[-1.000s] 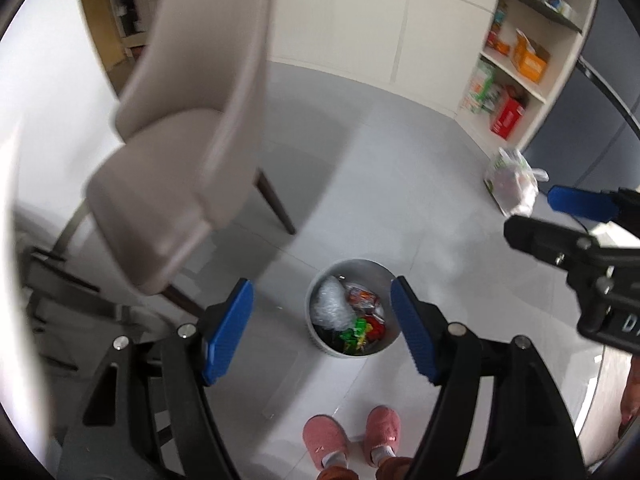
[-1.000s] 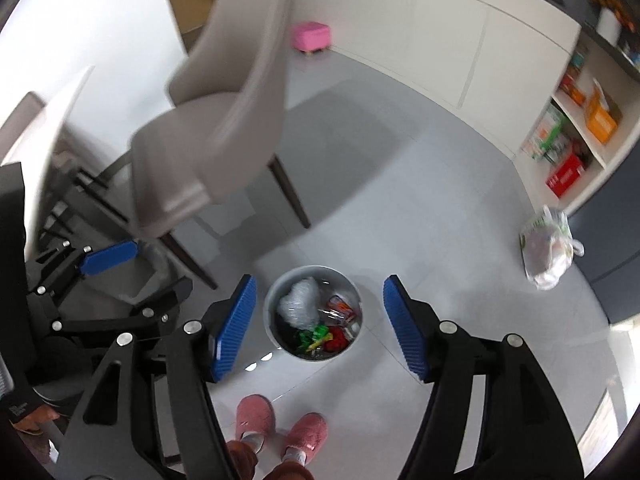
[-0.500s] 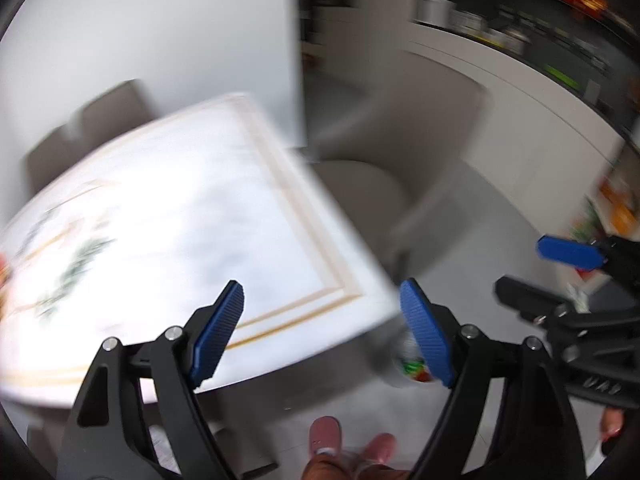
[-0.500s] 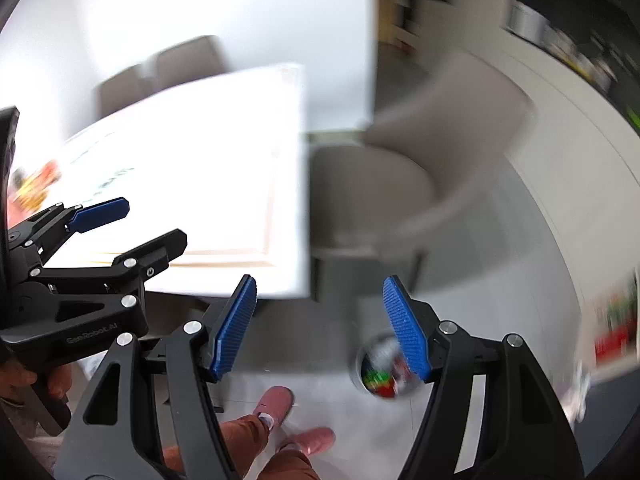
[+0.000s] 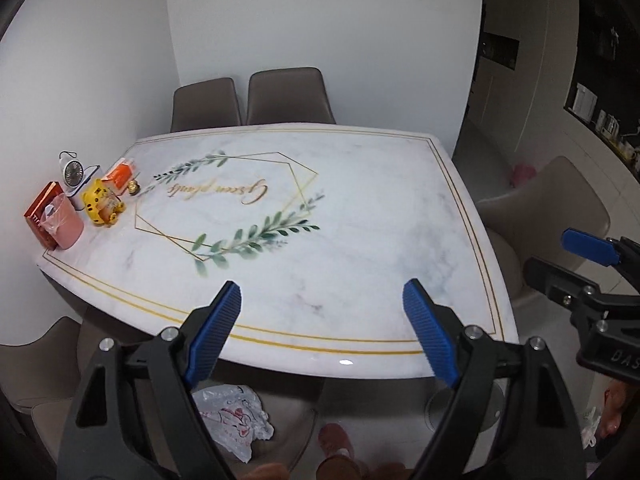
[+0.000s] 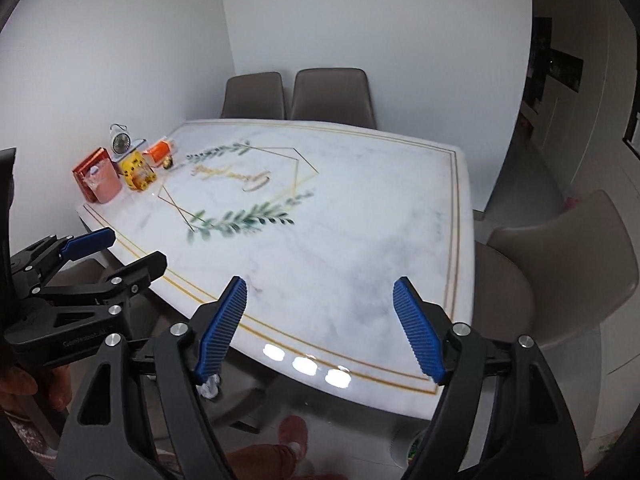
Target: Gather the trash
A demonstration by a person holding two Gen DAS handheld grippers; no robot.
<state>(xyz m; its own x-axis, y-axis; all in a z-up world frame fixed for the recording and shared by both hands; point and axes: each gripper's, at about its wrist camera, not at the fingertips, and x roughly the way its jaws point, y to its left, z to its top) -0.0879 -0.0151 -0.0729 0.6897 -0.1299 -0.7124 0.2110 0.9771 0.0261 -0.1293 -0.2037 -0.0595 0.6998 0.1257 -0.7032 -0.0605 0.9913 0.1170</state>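
Pink plastic makes up the small cup (image 5: 66, 222) far ahead and to the left of the left hand-held gripper (image 5: 322, 334), at the far-left corner of the marble worktop (image 5: 360, 216); it is lined with a clear bag, its contents too small to tell; beside it stand one red box (image 5: 40, 216), one yellow tiger toy (image 5: 100, 202), one small white fan (image 5: 72, 172) and one orange pack (image 5: 120, 176); both hand-held grippers tilt down over the near edge, blue pads wide apart with nothing between them; the right hand-held gripper (image 6: 320, 328) has just been opening further; one crumpled white plastic bag (image 5: 230, 420) lies on a chair seat below the left one; the bin (image 6: 412, 446) shows only as a rim under the worktop by the right one; two chairs (image 5: 288, 96) stand at the far side.
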